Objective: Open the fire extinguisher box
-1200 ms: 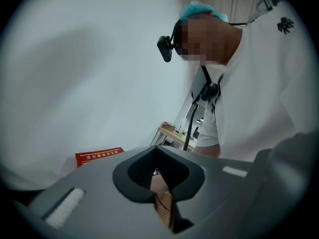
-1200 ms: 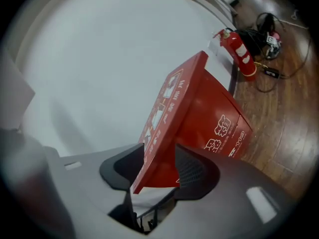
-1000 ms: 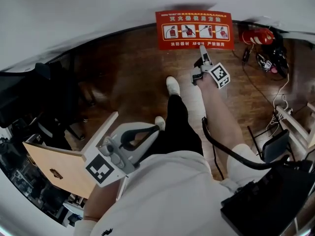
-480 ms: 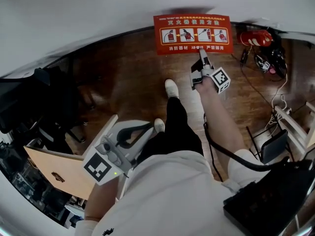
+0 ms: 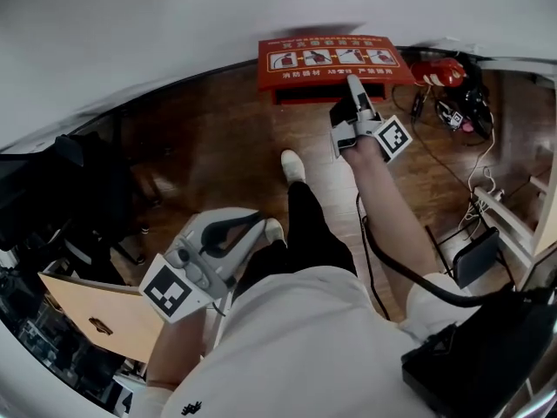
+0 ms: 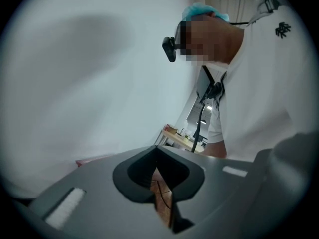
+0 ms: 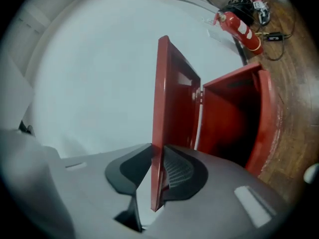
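The red fire extinguisher box (image 7: pixel 239 118) stands on the wood floor against the white wall. Its lid (image 5: pixel 326 59), printed with instruction pictures, is swung up off the box, and the dark inside shows in the right gripper view. My right gripper (image 5: pixel 355 90) is shut on the lid's (image 7: pixel 172 98) free edge. Its jaws have just been closing, and the thin red panel is pinched between the pads at the right gripper (image 7: pixel 158 171). My left gripper (image 5: pixel 252 225) hangs low by the person's leg, far from the box, shut and holding nothing. In its own view the left gripper (image 6: pixel 159 176) shows only a sliver of floor.
A red fire extinguisher (image 5: pixel 439 70) lies on the floor right of the box, also the fire extinguisher (image 7: pixel 239 26). Cables and small devices (image 5: pixel 466 107) spread beside it. A black chair (image 5: pixel 474 255) is at right, a wooden board (image 5: pixel 96 316) at lower left. The person's shoe (image 5: pixel 291 165) is near the box.
The right gripper went from open at the lid's edge to shut on it, then rose. The lid has swung up from the box. The left gripper has barely shifted.
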`<state>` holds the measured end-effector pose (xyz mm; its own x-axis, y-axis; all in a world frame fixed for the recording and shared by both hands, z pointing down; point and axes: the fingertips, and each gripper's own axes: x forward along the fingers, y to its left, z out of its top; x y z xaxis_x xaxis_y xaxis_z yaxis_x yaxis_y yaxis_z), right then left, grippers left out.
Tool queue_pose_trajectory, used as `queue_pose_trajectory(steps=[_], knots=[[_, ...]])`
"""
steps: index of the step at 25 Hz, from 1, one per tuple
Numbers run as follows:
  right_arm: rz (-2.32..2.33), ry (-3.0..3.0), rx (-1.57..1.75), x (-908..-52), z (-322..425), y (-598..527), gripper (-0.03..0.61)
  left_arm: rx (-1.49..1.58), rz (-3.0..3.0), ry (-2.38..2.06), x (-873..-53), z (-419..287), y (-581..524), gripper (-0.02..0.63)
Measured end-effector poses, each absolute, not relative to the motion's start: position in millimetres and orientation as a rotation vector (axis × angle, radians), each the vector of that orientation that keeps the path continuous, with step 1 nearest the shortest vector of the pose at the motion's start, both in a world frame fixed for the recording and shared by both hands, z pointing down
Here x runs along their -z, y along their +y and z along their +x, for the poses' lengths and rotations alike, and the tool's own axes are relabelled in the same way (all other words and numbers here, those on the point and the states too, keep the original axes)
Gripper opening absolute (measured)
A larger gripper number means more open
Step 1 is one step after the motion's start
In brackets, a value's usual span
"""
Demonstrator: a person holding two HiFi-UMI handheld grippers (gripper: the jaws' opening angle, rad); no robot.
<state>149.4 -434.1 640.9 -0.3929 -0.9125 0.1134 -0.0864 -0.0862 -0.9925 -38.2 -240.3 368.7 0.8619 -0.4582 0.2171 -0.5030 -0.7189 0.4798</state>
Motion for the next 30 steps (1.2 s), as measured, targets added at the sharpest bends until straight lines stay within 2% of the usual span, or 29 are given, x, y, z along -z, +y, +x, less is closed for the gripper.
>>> queue_pose_trajectory(steps=[7,21,28,30], knots=[[-1.063,1.595,1.466,-598,149,-511,0.052,-0.100,2.509,-0.716,-364,-37,-253,0.000],[-1.102,1.618,1.404,-591,149,-597,0.041,-0.095,2.420,-0.849,-372,-69,-254,0.000],[-1.146,1.635,1.384,-591,154,-600,0.059,-0.074,2.431,-0.866,-366,-79,-248,0.000],[-1.168,1.625,1.380,-593,159,-598,0.100,-0.067,2.440,-0.869,-364,-80,-243,0.000]])
